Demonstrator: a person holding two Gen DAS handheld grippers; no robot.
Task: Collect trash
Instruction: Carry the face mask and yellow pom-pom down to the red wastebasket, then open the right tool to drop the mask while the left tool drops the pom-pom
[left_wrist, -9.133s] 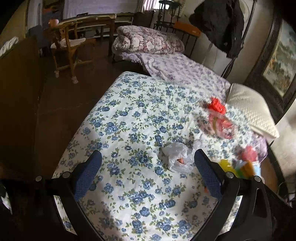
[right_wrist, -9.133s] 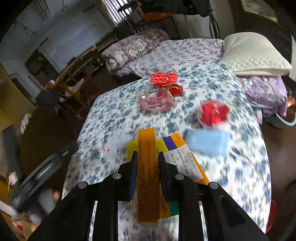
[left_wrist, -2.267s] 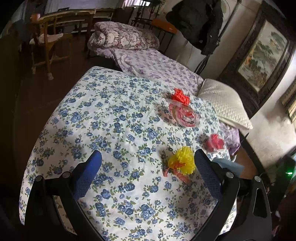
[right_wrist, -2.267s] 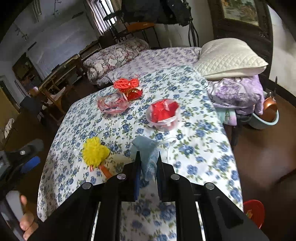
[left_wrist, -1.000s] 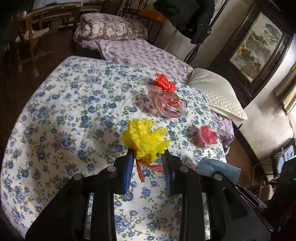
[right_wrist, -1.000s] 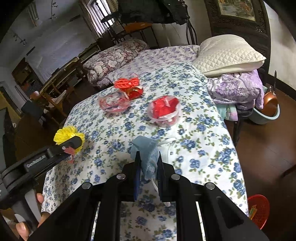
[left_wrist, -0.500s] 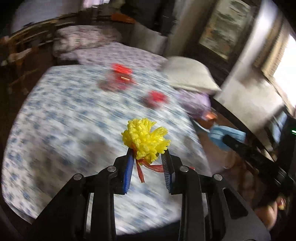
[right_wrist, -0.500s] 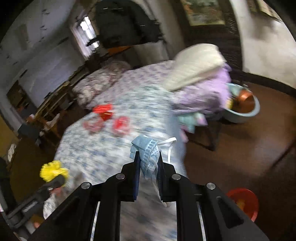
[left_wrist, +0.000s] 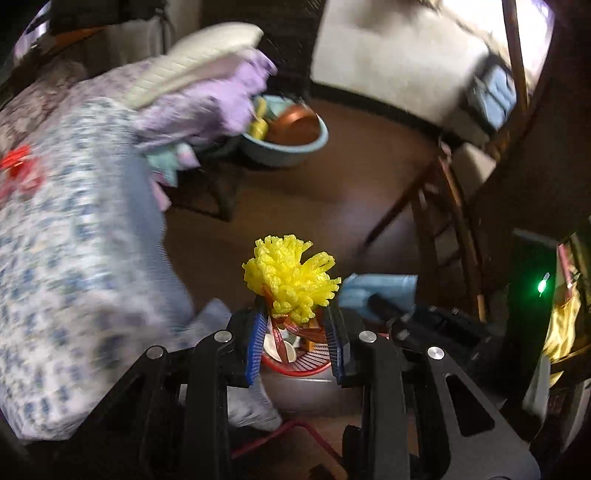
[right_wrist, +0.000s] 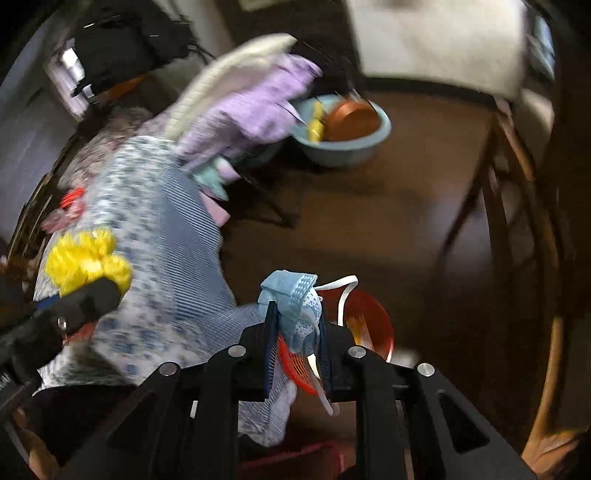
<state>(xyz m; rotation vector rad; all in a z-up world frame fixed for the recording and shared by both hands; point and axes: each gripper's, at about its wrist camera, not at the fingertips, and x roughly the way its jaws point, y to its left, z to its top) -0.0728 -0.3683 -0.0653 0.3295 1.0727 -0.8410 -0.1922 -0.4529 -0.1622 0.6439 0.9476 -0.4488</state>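
red bin (right_wrist: 373, 325): on floor beside table, scraps inside, unclear
left gripper (left_wrist: 297, 341): clamped on yellow pom-pom (left_wrist: 291, 277), tuft up, above bin
right gripper (right_wrist: 295, 347): pinching blue face mask (right_wrist: 291, 299), upright, straps dangling
teal basin (right_wrist: 347, 147): holds copper bowl

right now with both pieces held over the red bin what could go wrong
The red bin looks small, and the right gripper holds the blue face mask near its rim, so the mask might land on the floor. Its white ear loop dangles loose and could snag on a finger on release. The left gripper grips the yellow pom-pom only by its base, and the light pom-pom may drift wide. The frames are blurred, so aim is uncertain.
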